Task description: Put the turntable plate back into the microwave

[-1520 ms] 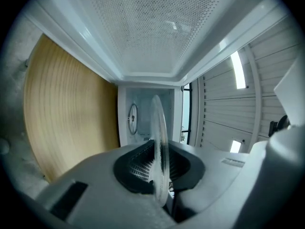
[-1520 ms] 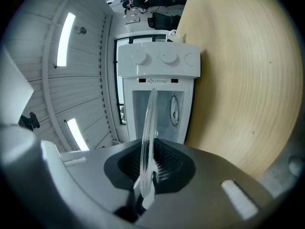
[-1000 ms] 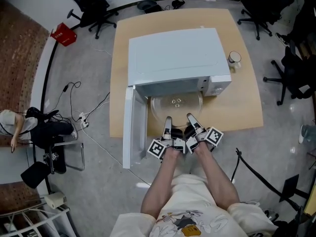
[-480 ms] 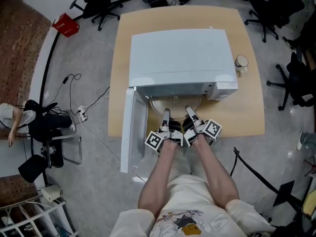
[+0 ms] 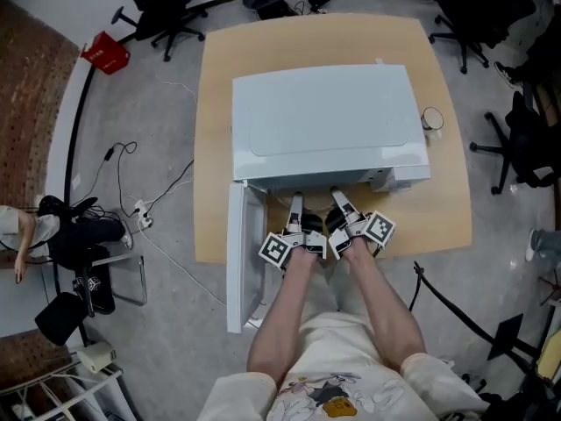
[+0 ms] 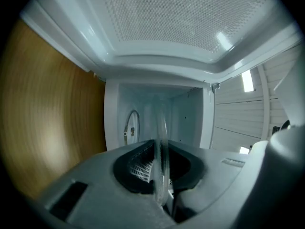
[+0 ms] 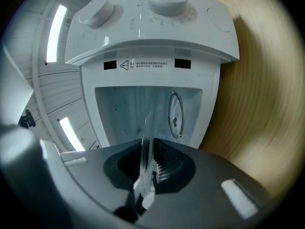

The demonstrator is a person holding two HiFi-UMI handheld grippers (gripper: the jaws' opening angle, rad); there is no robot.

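Note:
The white microwave (image 5: 329, 121) stands on a wooden table (image 5: 215, 103), its door (image 5: 241, 261) swung open to the left. The clear glass turntable plate (image 6: 161, 142) is held edge-on between both pairs of jaws. My left gripper (image 5: 295, 207) is shut on its near rim, and my right gripper (image 5: 340, 203) is shut on the rim beside it. Both reach into the oven's mouth. In the right gripper view the plate (image 7: 145, 142) runs into the white cavity, where a roller ring (image 7: 175, 114) shows. In the head view the microwave's top hides the plate.
A mug (image 5: 431, 119) stands on the table right of the microwave. Office chairs (image 5: 517, 139) ring the table on the right and at the back. Cables (image 5: 145, 204) and a red box (image 5: 105, 55) lie on the floor to the left.
Both grippers have moved forward together toward the microwave. The plate, earlier in plain view in front of the opening, has slid into the cavity and out of the head view.

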